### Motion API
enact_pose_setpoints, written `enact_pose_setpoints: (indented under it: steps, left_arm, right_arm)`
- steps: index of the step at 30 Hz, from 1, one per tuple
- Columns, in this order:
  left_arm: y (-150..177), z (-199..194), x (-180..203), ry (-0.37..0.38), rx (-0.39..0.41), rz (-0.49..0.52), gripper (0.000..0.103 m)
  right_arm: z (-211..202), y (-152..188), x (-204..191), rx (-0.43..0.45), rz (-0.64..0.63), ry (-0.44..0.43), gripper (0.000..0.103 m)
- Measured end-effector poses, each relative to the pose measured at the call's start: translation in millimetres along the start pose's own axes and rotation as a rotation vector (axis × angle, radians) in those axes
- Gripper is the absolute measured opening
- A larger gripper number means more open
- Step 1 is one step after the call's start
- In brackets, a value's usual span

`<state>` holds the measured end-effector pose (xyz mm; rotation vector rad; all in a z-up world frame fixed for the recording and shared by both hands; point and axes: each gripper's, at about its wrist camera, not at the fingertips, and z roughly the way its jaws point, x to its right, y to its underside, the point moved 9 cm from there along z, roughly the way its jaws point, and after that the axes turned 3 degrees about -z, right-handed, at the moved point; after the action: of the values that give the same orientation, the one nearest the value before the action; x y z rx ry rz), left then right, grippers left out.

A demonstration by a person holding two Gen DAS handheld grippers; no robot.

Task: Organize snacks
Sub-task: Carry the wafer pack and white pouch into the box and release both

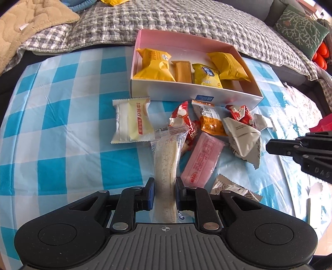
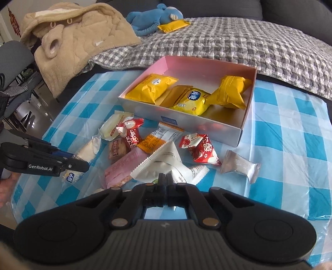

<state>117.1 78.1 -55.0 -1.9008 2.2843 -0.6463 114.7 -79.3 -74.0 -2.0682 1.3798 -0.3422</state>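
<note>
The left gripper (image 1: 165, 193), black with blue pads, is clamped on a long clear-wrapped pale wafer snack (image 1: 166, 162); the packet runs from between the pads toward twelve o'clock in the left wrist view, its far end reaching into the heap of loose snacks. In the right wrist view the same gripper (image 2: 81, 164) enters from nine o'clock with the pale packet (image 2: 89, 149) pinched at its tip.

The right gripper (image 2: 165, 178) has its black jaws pressed fully together. Its tip lies against the edge of a white triangular foil packet (image 2: 166, 162), but whether it pinches the wrapper cannot be told. In the left wrist view it (image 1: 269, 146) comes in from three o'clock, just beside that white packet (image 1: 242, 135).

The shallow open cardboard box (image 1: 186, 91), silver outside and pink inside, sits at twelve o'clock on the blue-and-white checked tablecloth (image 1: 62, 124). It holds several yellow-wrapped snacks (image 1: 154, 66).

Between the box and the grippers lie:
- a cream and white wrapped cake (image 1: 132, 120), at ten o'clock of the heap
- two red-and-white packets (image 2: 199, 148)
- an orange and white packet (image 1: 209, 120)
- a flat pink packet (image 1: 202, 160), just beside the held wafer
- a small silver foil packet (image 2: 240, 164), at three o'clock in the right wrist view, apart from the rest

Beyond the table a grey checked quilt (image 2: 228, 45) carries a blue plush toy (image 2: 153, 17) and one more yellow packet (image 2: 173, 25) beside it.
</note>
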Motion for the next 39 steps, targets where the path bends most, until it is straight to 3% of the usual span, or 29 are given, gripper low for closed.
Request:
enact_pose_setpoints:
  steps: [1,3,5,7,10,13,14,19,27,32,39]
  left_arm:
    - [0,0,0,-0.003,0.000,-0.002,0.017]
    - [0,0,-1,-0.005,0.000,-0.007,0.017]
    - [1,1,-2,-0.009,-0.004,-0.007,0.017]
    - [1,1,-1,-0.008,-0.005,-0.003,0.017]
    - [-1,1,1,-0.005,-0.001,-0.006,0.017]
    - [-2,0,3,-0.008,0.009,0.001,0.017]
    - [-2,0,3,-0.010,0.008,0.003,0.017]
    - [-4,-7,-3,0.013,0.025,-0.015,0.017]
    - [-18,-18,1,0.042,0.080,-0.029,0.017]
    - [-33,-24,-2,0.046,0.123,-0.053,0.017]
    - [-73,-29,7,0.080,0.206,-0.083,0.017]
  right_arm:
    - [1,0,-3,0.007,-0.043,0.009,0.002]
    - [8,3,-7,0.012,-0.119,0.010,0.015]
    - [13,4,-8,0.027,-0.195,0.090,0.070]
    - [14,3,-17,0.063,-0.292,0.120,0.089]
    - [27,-1,-27,0.059,-0.395,0.138,0.086]
    - [54,0,-24,-0.020,-0.437,0.192,0.056]
    - [57,0,-23,-0.025,-0.444,0.204,0.051]
    - [31,-6,-18,-0.005,-0.302,0.091,0.035]
    - [10,-12,3,0.027,-0.119,0.048,0.031]
    - [-6,-30,7,0.101,-0.032,-0.004,0.030]
    - [-8,-50,41,0.173,0.138,0.057,0.030]
